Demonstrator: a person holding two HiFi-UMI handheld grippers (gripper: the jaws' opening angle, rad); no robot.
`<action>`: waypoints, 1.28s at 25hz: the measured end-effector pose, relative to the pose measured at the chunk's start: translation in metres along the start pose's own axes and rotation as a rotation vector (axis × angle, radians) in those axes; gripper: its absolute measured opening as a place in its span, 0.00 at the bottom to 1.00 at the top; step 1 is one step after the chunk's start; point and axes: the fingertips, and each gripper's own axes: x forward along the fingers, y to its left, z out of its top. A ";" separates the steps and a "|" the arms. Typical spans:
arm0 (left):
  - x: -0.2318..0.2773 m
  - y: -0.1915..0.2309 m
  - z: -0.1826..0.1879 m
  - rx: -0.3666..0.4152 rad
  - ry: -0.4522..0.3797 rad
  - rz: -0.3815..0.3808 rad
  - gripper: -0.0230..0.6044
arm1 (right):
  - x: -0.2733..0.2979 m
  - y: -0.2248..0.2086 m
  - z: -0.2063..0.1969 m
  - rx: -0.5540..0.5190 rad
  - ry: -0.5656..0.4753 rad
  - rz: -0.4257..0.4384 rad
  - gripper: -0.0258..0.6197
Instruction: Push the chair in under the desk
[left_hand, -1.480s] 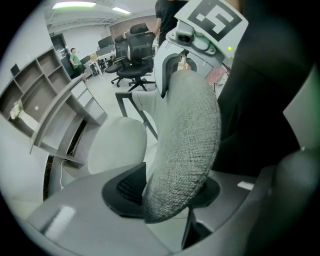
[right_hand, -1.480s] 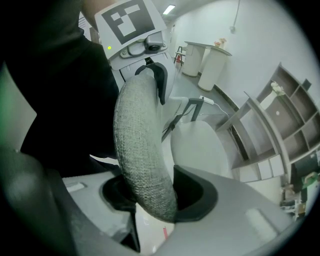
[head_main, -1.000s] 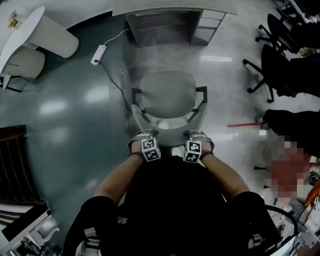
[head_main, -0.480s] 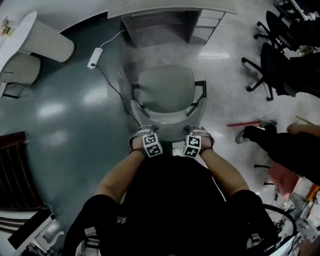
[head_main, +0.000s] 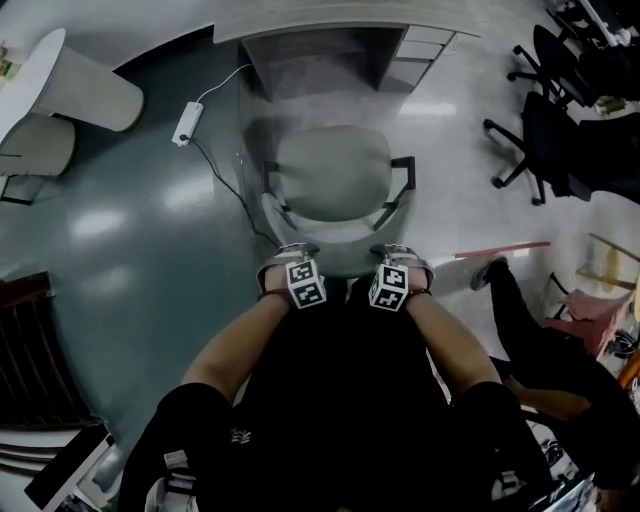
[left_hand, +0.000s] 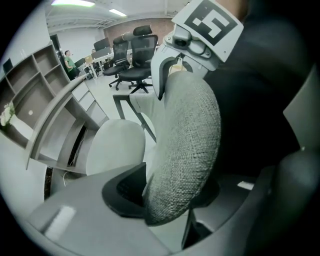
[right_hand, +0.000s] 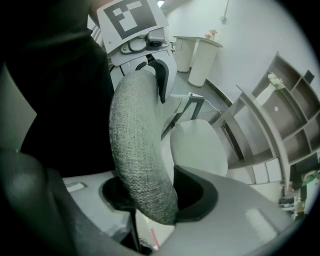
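The left gripper (head_main: 288, 262) and right gripper (head_main: 400, 260) are each clamping, jaws partly spread, the chair's (head_main: 330, 175) padded back rim. The counter (head_main: 330, 17) is standing just beyond. Pushing evenly should be steering it straight under.

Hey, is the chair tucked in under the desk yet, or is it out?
Out. In the head view the chair shows its whole seat, none of it beneath the desk.
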 end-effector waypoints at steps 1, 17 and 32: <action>0.001 0.004 -0.001 -0.001 0.000 0.000 0.34 | 0.002 -0.003 0.001 -0.001 0.003 0.001 0.30; 0.012 0.089 -0.006 -0.030 0.049 0.008 0.35 | 0.025 -0.083 0.016 0.011 -0.002 0.005 0.31; 0.015 0.175 0.002 -0.037 0.066 0.003 0.34 | 0.035 -0.169 0.025 0.006 -0.015 0.017 0.31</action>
